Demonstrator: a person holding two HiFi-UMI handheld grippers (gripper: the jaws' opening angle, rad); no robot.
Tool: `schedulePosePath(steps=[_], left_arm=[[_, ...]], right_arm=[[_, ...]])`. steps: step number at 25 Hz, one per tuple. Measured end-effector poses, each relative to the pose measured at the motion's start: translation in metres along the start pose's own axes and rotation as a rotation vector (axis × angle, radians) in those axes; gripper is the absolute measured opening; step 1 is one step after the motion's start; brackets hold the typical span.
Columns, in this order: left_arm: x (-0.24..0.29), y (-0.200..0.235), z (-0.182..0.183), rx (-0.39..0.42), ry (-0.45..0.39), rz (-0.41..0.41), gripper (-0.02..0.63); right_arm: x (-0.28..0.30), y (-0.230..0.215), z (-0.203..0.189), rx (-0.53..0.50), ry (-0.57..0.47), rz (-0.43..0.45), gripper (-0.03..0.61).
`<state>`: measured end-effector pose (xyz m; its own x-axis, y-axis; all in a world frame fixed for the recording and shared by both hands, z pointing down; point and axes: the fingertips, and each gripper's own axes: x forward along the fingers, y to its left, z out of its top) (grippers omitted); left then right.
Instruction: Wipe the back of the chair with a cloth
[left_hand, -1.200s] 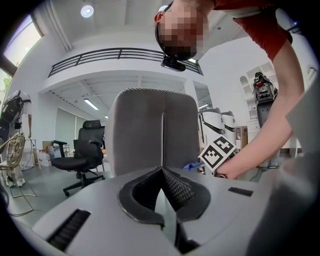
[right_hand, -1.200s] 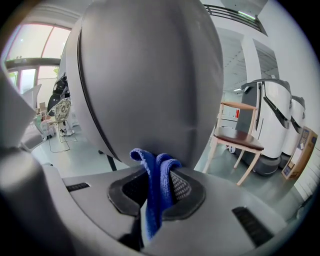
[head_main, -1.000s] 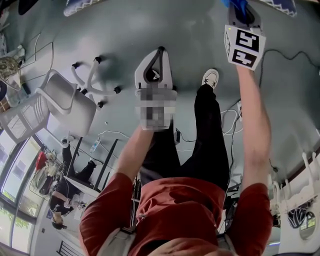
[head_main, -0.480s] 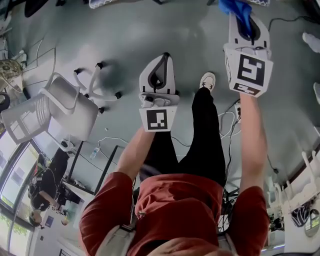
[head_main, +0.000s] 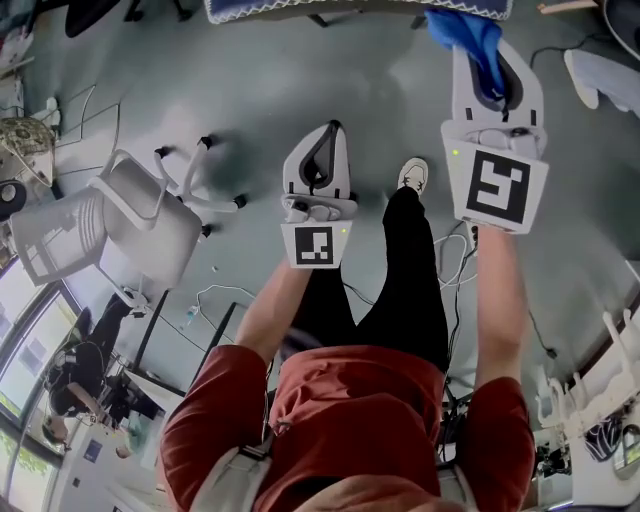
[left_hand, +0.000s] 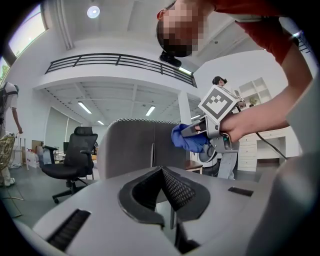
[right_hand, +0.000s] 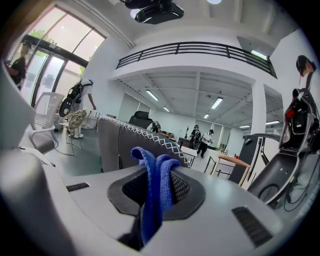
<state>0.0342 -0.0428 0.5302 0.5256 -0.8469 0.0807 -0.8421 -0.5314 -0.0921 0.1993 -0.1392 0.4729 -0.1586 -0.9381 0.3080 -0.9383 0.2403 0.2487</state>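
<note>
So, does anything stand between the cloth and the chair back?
Nothing visible does. The right gripper holds the cloth, and the chair back stands just ahead of it, slightly to its left, with only air between.

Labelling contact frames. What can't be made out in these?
Most of the chair back: cut off by the head view's top edge, only a strip shows.
Cloth touching the chair back or short of it: the left gripper view shows only overlap.
Lower part of the chair back: hidden behind the left gripper body in its view, and behind the right gripper body in its own.
</note>
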Motion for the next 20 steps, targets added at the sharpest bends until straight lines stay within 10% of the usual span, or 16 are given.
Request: schedulePosePath(steps=[13,20], left_arm=[[-0.005,-0.010,0.000,-0.036,-0.005,-0.005,0.014],[-0.002,0.005,-0.023,-0.039,0.011,0.020,0.014]], right_arm=[[-0.013,0.000,0.007,0.074,-0.102,0.011,0.051],[0.007,0.056,-0.072,0.093,0.007,0.122,0.051]])
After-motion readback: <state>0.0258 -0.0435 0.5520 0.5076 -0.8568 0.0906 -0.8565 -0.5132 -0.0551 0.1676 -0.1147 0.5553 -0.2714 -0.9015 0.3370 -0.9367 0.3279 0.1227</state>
